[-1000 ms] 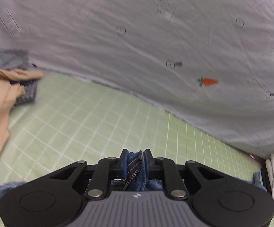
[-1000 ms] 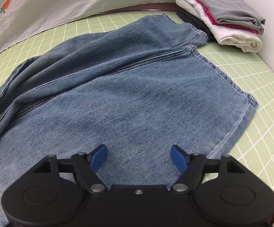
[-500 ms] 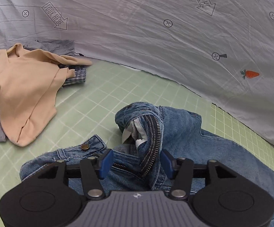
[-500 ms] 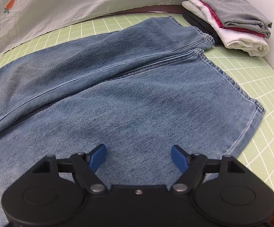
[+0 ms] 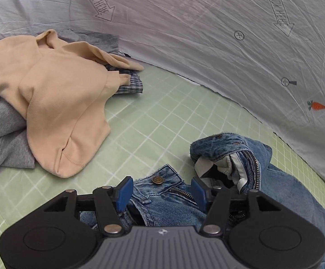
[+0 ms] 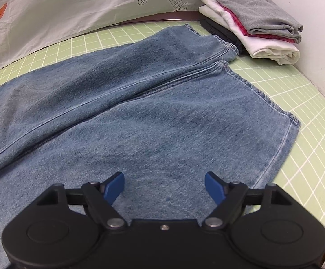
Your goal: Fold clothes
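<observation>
Blue jeans lie spread on the green grid mat. In the right wrist view the two legs of the jeans (image 6: 140, 116) run toward the far right, hems near a folded stack. My right gripper (image 6: 164, 187) hovers open over the nearer leg, holding nothing. In the left wrist view the rumpled waist of the jeans (image 5: 225, 168) shows an open zipper and a brass button (image 5: 157, 180). My left gripper (image 5: 161, 192) is open, its blue fingers either side of the waistband by the button, gripping nothing.
A beige top (image 5: 50, 98) lies heaped over grey garments (image 5: 3, 134) and a plaid piece (image 5: 128, 85) at the left. A folded stack of grey, red and white clothes (image 6: 259, 27) sits far right. A printed pale sheet (image 5: 196, 33) hangs behind the green mat (image 5: 153, 116).
My left gripper was shut on the zipper part of the jeans, held up; it has since opened and the waist now lies crumpled on the mat. The right gripper stayed open over the leg.
</observation>
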The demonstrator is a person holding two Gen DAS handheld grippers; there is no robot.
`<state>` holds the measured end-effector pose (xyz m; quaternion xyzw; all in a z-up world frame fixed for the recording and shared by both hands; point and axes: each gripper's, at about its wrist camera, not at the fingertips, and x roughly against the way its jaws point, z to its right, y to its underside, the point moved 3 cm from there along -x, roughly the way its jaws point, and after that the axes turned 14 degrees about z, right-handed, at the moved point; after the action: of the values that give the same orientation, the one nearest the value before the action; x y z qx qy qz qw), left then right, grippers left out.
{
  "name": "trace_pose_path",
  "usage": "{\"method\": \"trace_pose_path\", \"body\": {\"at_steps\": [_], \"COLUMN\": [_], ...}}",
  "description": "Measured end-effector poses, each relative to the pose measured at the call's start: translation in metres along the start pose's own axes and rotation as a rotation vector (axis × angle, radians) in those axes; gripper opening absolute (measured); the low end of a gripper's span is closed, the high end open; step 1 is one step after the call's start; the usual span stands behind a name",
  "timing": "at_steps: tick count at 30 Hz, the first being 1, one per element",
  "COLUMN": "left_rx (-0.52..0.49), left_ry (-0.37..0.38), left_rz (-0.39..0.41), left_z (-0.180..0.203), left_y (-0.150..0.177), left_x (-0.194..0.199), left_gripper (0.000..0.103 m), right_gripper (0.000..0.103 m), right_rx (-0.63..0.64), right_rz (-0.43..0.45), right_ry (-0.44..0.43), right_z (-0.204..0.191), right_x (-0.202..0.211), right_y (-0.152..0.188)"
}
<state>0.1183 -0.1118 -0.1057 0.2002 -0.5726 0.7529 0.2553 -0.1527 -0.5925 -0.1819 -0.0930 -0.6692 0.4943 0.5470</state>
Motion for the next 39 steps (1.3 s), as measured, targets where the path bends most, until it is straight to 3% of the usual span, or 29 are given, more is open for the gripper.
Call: {"method": "trace_pose_path", "body": {"at_steps": [9,19,23,24,25,28,32,35,38,39], "left_rx": [-0.199,-0.315,-0.298,-0.298,-0.298,-0.298,-0.253,-0.282,-0.379,-0.397], "left_ry": [0.196,0.352,0.336,0.332,0.325,0.271,0.245,0.179,0.118,0.089], "left_rz": [-0.134,-0.14,-0.136,-0.121,-0.106,-0.066,0.072,0.198,0.24,0.202], "left_z": [0.038,0.081,0.084,0.084,0.084,0.082,0.073,0.071,0.073,0.071], "left_y": [0.004,-0.002,0.002,0.001,-0.001,-0.016,-0.063,-0.099,-0.107,-0.104], "left_x": [-0.076,-0.128,-0.142,-0.142,-0.142,-0.137,-0.114,-0.104,-0.115,-0.122], "left_gripper": [0.062,0.065,0.064,0.056,0.038,0.009,0.009,0.009,0.011,0.017], "right_gripper": [0.08,0.08,0.08,0.08,0.08,0.08,0.079,0.079,0.079,0.079], "right_rx": [-0.036,0.101,0.142,0.152,0.164,0.171,0.175,0.166,0.158,0.157], "right_rz": [0.027,0.031,0.011,0.012,0.016,0.02,0.022,0.018,0.015,0.015], "right_ry": [0.069,0.086,0.073,0.069,0.064,0.057,0.051,0.044,0.037,0.035], "right_z": [-0.047,-0.094,-0.104,-0.106,-0.108,-0.109,-0.109,-0.108,-0.105,-0.105], "right_x": [-0.003,0.005,0.004,0.005,0.005,0.003,0.001,-0.003,-0.006,-0.007], "right_y": [-0.008,-0.015,-0.012,-0.012,-0.013,-0.014,-0.014,-0.013,-0.012,-0.012]}}
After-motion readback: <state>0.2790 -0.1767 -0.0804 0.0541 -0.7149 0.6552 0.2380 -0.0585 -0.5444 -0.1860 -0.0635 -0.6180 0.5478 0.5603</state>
